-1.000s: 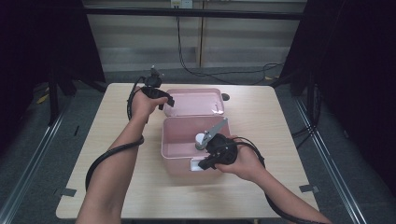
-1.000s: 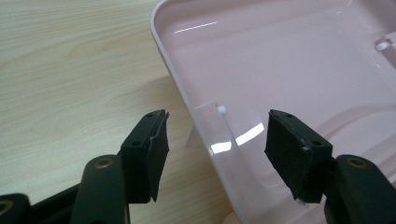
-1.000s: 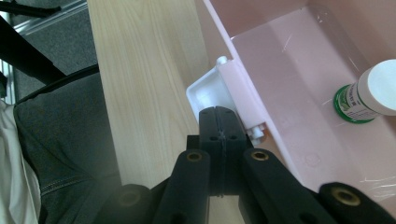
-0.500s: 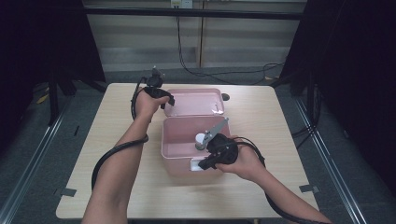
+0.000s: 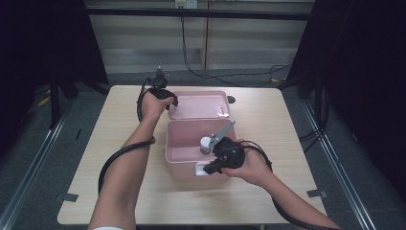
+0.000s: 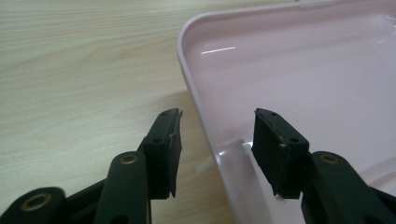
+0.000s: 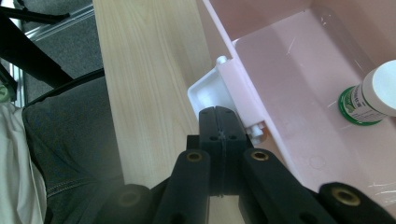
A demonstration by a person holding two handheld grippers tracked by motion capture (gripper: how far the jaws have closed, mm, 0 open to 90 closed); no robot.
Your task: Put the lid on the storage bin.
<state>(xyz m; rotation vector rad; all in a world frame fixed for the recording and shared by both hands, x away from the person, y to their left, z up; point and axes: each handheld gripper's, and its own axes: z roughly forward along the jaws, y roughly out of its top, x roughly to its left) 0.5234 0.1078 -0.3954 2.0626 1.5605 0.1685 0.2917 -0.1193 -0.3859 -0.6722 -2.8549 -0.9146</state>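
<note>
An open pink box [image 5: 184,155] stands mid-table, its pink lid [image 5: 198,104] lying flat behind it. A small bottle [image 7: 369,95] with a white cap and green label stands inside the box. My left gripper [image 6: 217,114] is open at the lid's left end. Its jaws have just been closing and straddle the lid's rim [image 6: 196,93] without pressing on it. My right gripper [image 7: 223,112] is shut with nothing between its jaws. Its tips rest against the white latch [image 7: 210,93] on the box's front wall. In the high view it is at the box's front [image 5: 205,169].
The wooden table [image 5: 119,124] has bare room left and right of the box. A small dark object [image 5: 231,99] lies past the lid's right end. Black cables trail from both grippers. The person's lap [image 7: 60,154] is below the table's near edge.
</note>
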